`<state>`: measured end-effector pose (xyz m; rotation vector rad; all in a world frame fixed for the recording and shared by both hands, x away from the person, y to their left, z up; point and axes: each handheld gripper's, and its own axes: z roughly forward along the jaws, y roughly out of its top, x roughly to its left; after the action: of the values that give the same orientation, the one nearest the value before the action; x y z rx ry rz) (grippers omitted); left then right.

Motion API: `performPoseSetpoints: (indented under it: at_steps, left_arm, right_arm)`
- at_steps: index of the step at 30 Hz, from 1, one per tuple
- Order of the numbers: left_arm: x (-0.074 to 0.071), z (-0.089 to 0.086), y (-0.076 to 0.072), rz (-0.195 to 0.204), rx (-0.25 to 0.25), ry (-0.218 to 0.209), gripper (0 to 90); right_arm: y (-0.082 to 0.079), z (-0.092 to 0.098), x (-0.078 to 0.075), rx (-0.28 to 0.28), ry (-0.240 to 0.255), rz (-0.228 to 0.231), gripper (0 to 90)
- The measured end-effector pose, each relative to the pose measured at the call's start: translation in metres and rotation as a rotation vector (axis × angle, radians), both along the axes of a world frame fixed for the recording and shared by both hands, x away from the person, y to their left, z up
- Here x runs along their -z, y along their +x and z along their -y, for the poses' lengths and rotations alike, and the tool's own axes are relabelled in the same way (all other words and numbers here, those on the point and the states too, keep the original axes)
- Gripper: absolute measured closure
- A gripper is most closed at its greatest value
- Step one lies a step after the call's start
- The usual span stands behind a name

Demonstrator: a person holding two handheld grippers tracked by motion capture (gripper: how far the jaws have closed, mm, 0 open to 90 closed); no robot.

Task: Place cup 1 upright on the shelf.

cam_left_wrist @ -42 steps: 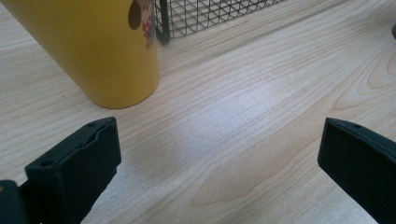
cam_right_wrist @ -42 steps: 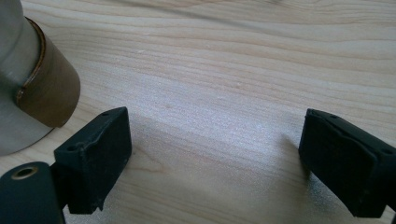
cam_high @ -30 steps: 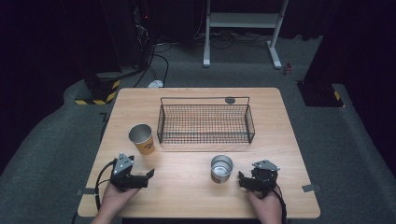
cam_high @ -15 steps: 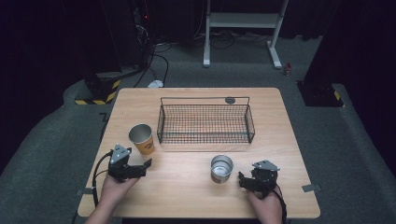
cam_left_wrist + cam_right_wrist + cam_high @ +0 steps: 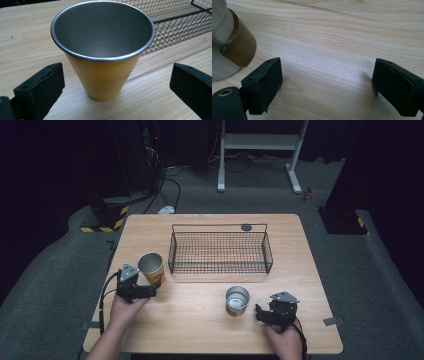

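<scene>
An orange cup [image 5: 151,266] with a steel inside stands upright on the wooden table [image 5: 200,330], left of the wire basket [image 5: 220,226]. My left gripper [image 5: 153,289] lies just in front of it. In the left gripper view the orange cup [image 5: 105,57] stands in the gap of my left gripper [image 5: 117,72]; its jaws have just been opening and stand wide, neither pad touching it. A short steel cup [image 5: 237,300] stands right of centre. My right gripper [image 5: 259,313] rests to its right, pointing at it. My right gripper [image 5: 327,68] is open over bare wood, with the steel cup [image 5: 218,30] at the far left.
The black wire basket [image 5: 180,22] holds nothing and takes up the middle back of the table. A small dark round thing [image 5: 246,227] lies behind it near the far edge. Cables trail from both grippers toward the front edge.
My left gripper has moved away from the front edge toward the orange cup and now sits right in front of it. The right gripper and both cups have stayed put.
</scene>
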<state>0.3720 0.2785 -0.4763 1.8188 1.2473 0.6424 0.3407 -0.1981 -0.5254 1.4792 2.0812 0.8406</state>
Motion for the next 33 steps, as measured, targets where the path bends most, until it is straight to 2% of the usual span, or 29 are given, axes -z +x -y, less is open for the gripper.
performPoseSetpoints:
  at_steps: [6, 13, 24, 28, 29, 33]
  left_arm:
    - [0.006, 0.0, 0.008, -0.005, -0.003, -0.004, 0.5]
    - [0.012, -0.001, 0.019, 0.023, -0.008, -0.041, 0.5]
    - [0.019, -0.001, 0.028, 0.055, -0.02, -0.058, 1.6]
    - [0.023, 0.003, 0.029, 0.067, -0.01, -0.046, 2.1]
    - [0.025, 0.004, 0.029, 0.065, -0.018, -0.033, 1.3]
    - [0.025, 0.005, 0.03, 0.081, -0.033, -0.027, 1.4]
  right_arm:
    - [0.0, 0.0, 0.0, 0.0, 0.0, 0.0, 9.7]
    - [0.0, 0.0, 0.0, 0.0, 0.0, 0.0, 9.8]
    - [0.0, 0.0, 0.0, -0.001, 0.0, 0.001, 9.8]
    - [0.0, 0.0, 0.0, 0.0, 0.001, -0.001, 9.8]
    - [0.0, 0.0, 0.0, -0.001, 0.0, 0.0, 9.8]
    - [0.0, 0.0, 0.0, -0.001, 0.0, 0.0, 9.8]
